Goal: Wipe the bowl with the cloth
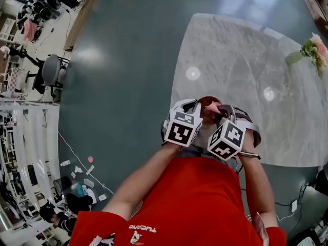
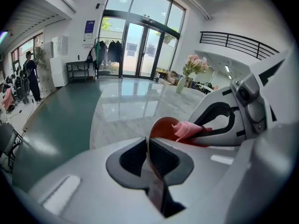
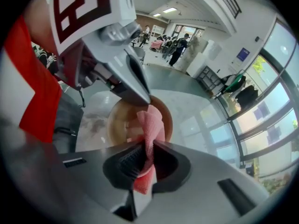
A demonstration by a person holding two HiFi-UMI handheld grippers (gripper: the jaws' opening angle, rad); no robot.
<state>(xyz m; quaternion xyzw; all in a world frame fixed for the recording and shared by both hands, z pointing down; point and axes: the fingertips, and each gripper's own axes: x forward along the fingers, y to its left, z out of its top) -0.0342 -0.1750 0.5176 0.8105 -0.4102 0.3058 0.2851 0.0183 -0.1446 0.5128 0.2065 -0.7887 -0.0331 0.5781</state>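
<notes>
Left gripper (image 2: 148,146) clamps, jaws nearly together, on the thin rim of the brown bowl (image 3: 119,120) by the marble table's (image 1: 241,60) near edge; right gripper (image 3: 145,155) pinches the pink cloth (image 3: 150,120); the cloth's free end lies inside the bowl.

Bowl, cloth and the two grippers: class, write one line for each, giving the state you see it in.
Bowl: tilted, clamped by its rim.
Cloth: crumpled, pinched, its free end standing in front of the bowl's inside.
Left gripper: shut on the bowl.
Right gripper: shut on the cloth.
</notes>
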